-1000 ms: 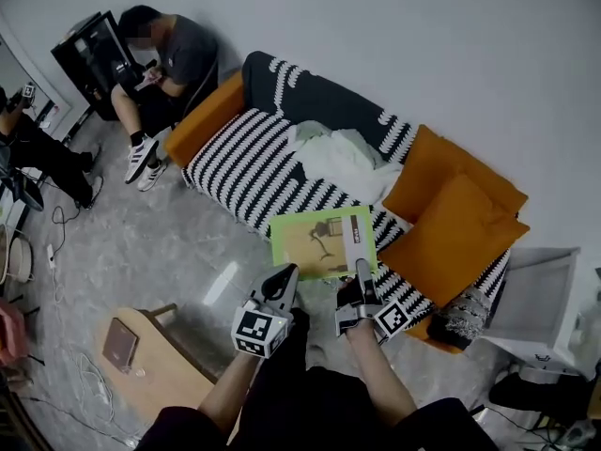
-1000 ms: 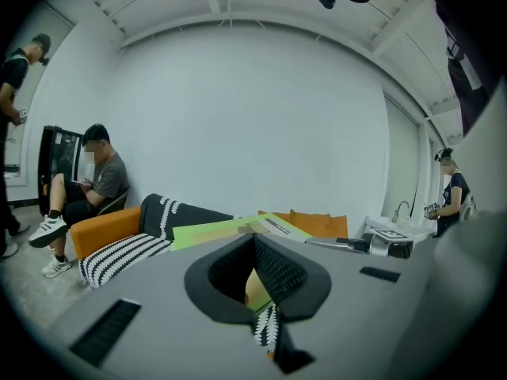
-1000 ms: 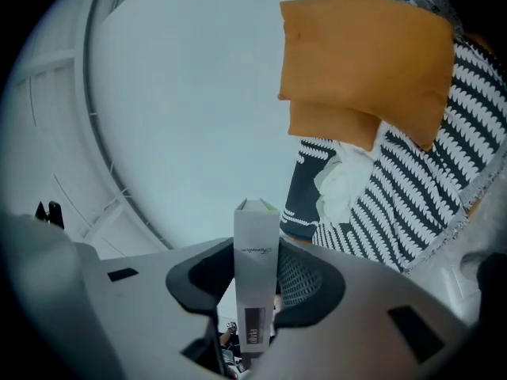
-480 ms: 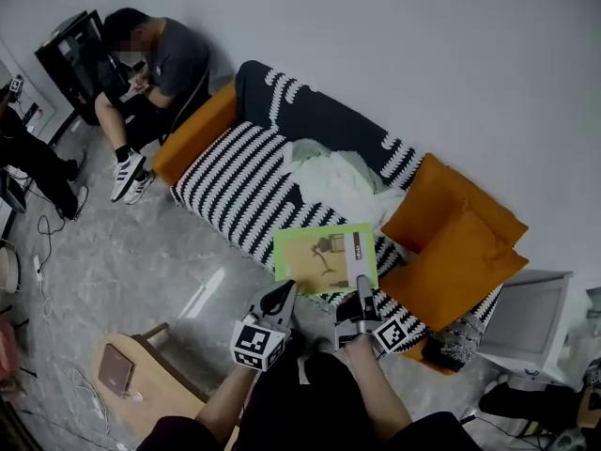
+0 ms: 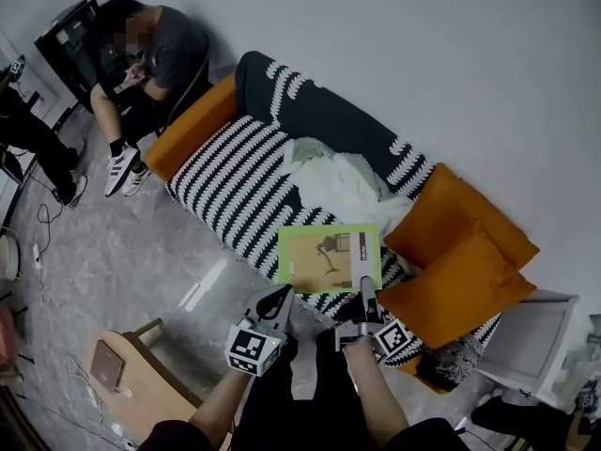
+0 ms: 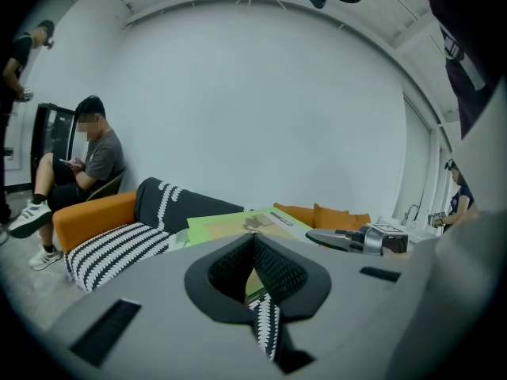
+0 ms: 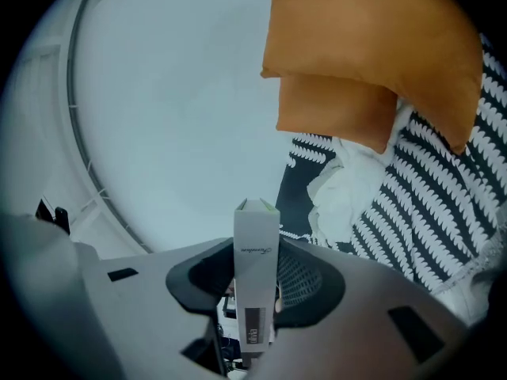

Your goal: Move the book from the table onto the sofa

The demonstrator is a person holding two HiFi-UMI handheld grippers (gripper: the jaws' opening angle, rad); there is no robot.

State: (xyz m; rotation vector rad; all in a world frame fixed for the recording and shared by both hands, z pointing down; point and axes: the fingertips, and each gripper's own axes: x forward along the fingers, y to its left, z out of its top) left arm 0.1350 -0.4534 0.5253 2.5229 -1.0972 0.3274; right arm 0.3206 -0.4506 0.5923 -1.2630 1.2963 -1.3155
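Observation:
A thin book with a green and tan cover (image 5: pixel 327 256) hangs flat over the front edge of the striped sofa seat (image 5: pixel 239 172). My right gripper (image 5: pixel 364 286) is shut on its near edge. In the right gripper view the book's grey spine (image 7: pixel 255 267) stands upright between the pads. My left gripper (image 5: pixel 280 297) hovers just left of the book with its jaws together and nothing in them. In the left gripper view (image 6: pixel 254 237) the book (image 6: pixel 238 223) lies just beyond the tips, with the right gripper (image 6: pixel 356 239) beside it.
Two orange cushions (image 5: pixel 460 252) and a crumpled white cloth (image 5: pixel 346 175) lie on the sofa's right half. A person (image 5: pixel 150 54) sits at the sofa's far left end. A wooden table (image 5: pixel 160 388) bearing a small brown object (image 5: pixel 105 365) is at lower left. A white box (image 5: pixel 524 332) stands right.
Both grippers and the book have moved forward and lower toward the sofa seat. The book now hangs closer to the striped seat, near the orange cushions.

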